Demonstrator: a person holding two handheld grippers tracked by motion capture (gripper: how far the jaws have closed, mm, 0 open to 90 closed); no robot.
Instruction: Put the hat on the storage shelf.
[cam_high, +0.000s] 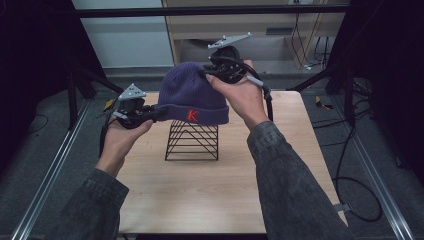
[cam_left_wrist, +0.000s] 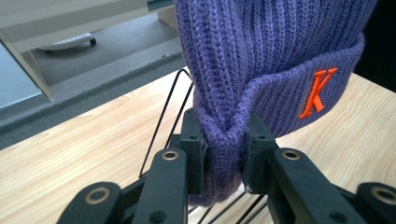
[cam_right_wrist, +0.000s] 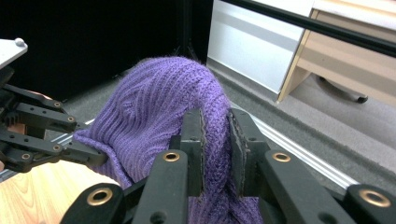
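Beanie (cam_high: 192, 92), purple knit, is held up over the black wire rack (cam_high: 192, 140) on the table (cam_high: 210, 195). I see my left gripper (cam_high: 155, 114) clamped on a bunched fold of the cuff and my right gripper (cam_high: 206, 73) pinching the crown, jaws nearly closed on fabric. Only writing I can read: an orange "K" (cam_left_wrist: 318, 92) stitched on the cuff.

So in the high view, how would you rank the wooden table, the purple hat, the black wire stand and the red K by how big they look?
Largest to smallest:
1. wooden table
2. purple hat
3. black wire stand, smaller than the hat, though the hat hides its top
4. red K
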